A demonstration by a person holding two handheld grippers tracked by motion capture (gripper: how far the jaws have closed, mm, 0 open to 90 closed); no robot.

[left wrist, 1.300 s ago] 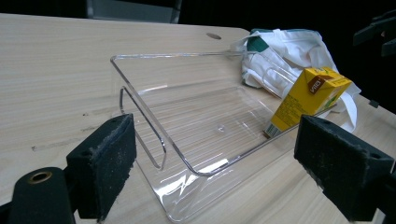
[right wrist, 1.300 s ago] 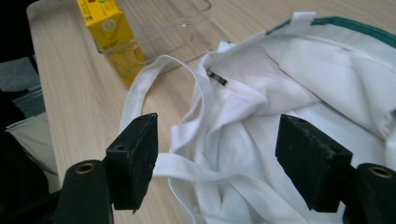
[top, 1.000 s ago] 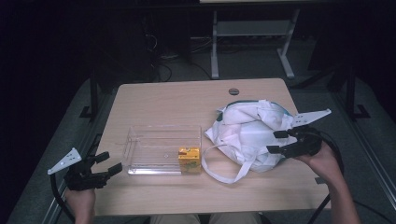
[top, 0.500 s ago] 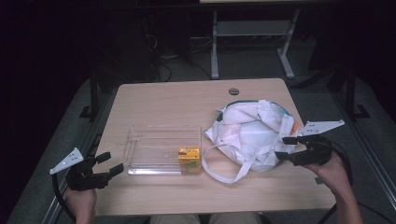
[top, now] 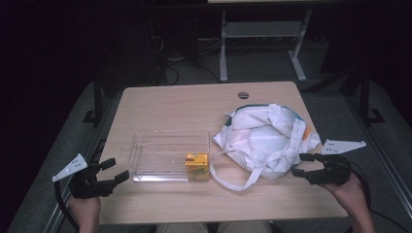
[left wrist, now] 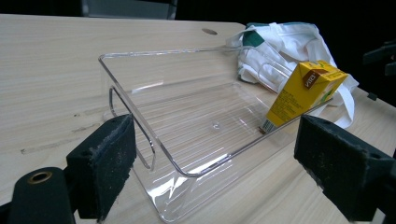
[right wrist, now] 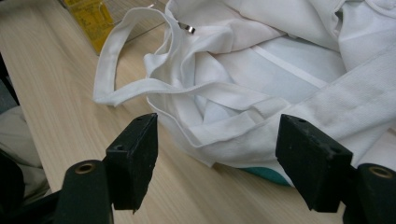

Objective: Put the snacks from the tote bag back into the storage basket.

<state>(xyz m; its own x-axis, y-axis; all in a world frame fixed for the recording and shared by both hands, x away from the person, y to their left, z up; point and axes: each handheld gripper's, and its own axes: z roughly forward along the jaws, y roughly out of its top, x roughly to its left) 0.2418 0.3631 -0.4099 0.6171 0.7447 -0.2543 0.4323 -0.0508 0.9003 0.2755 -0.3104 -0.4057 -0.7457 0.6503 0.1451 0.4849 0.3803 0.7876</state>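
High view: one white cloth tote bag (top: pixel 265 141) at the table's (top: pixel 184 104) 3 o'clock; right gripper (top: pixel 302 164) agape just beside it, left gripper (top: pixel 114 170) agape at 8 o'clock. Left gripper view: one clear tray (left wrist: pixel 140 112), one yellow carton (left wrist: pixel 301 93). Right gripper view: bag looks soft, light; pinch the hem fold (right wrist: pixel 224 133).

I see a dim room: a pale wooden table (top: pixel 184 104) on grey floor (top: pixel 340 111), a white metal frame (top: pixel 262 43) and tangled cables (top: pixel 170 63) behind it.
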